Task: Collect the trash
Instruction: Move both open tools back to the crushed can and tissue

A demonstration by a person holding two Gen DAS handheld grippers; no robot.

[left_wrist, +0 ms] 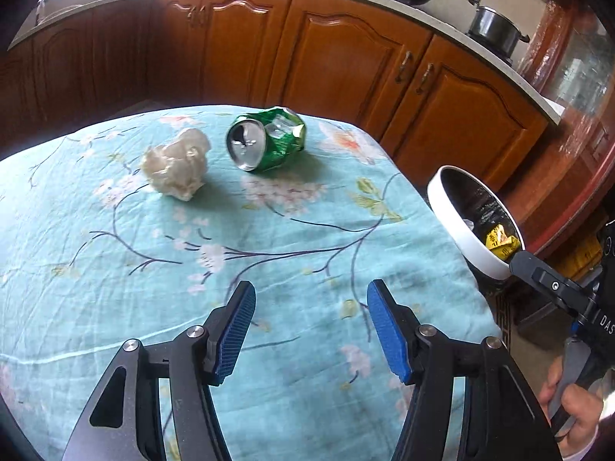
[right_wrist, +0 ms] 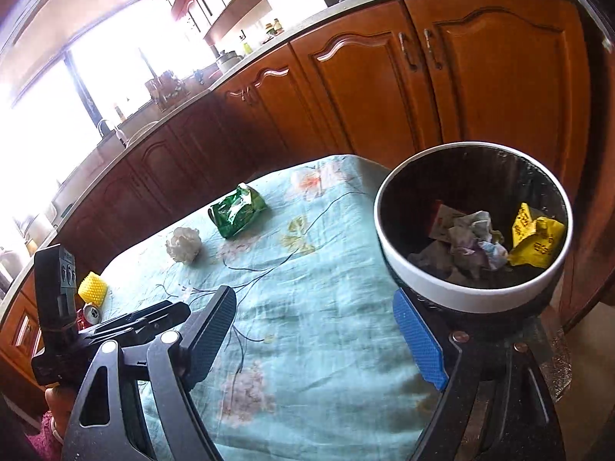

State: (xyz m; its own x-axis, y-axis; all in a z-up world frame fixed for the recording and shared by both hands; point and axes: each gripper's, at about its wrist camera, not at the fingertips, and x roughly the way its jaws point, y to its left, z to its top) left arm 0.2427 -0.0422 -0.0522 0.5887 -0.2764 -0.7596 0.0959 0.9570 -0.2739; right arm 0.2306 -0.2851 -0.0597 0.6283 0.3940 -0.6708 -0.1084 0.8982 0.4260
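A crushed green can (left_wrist: pixel 267 138) and a crumpled white paper ball (left_wrist: pixel 177 163) lie on the far part of a table with a teal flowered cloth (left_wrist: pixel 269 230). Both show in the right wrist view, the can (right_wrist: pixel 237 211) and the paper ball (right_wrist: pixel 183 244). My left gripper (left_wrist: pixel 310 299) is open and empty above the near part of the cloth. My right gripper (right_wrist: pixel 315 315) is open and empty beside a white-rimmed trash bin (right_wrist: pixel 461 288) that holds crumpled paper and a yellow wrapper (right_wrist: pixel 536 238). The bin (left_wrist: pixel 461 230) stands off the table's right edge.
A yellow ribbed object (right_wrist: pixel 92 287) and a red can (right_wrist: pixel 89 315) sit at the table's far left behind the left gripper's body. Brown kitchen cabinets (left_wrist: pixel 338 53) run behind the table, with pots (left_wrist: pixel 494 29) on the counter.
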